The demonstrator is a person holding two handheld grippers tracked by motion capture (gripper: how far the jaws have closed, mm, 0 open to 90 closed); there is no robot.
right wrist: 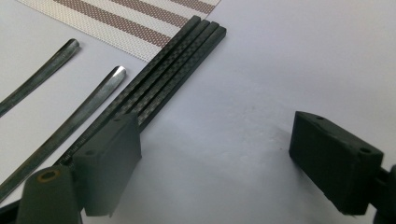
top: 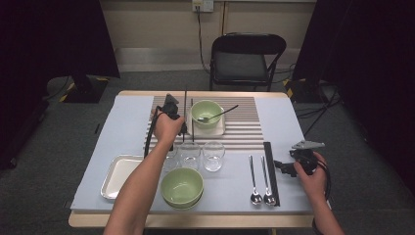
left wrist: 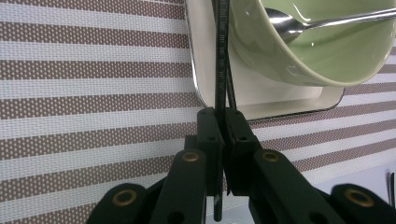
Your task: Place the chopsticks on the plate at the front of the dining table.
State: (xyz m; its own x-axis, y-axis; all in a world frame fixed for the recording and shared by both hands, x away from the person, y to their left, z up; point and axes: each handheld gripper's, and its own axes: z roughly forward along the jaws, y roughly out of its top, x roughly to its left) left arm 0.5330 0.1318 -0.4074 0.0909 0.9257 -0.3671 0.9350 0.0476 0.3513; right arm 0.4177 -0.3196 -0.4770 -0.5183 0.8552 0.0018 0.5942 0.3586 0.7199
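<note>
Where the left gripper (left wrist: 223, 135) clamps chopsticks (left wrist: 221, 60): bowl (left wrist: 322, 56), tray (left wrist: 205, 60) alongside.

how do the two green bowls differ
The far bowl sits on a small white tray on the striped mat and holds a spoon. The near bowl sits on the bare table cover, empty. Both are pale green, upright.

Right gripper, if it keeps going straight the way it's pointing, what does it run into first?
Probably the black chopsticks: the right gripper has its jaws open, and the bundle already lies at its left jaw, running ahead toward the striped placemat. Between the jaws is bare table; depth is uncertain.
</note>
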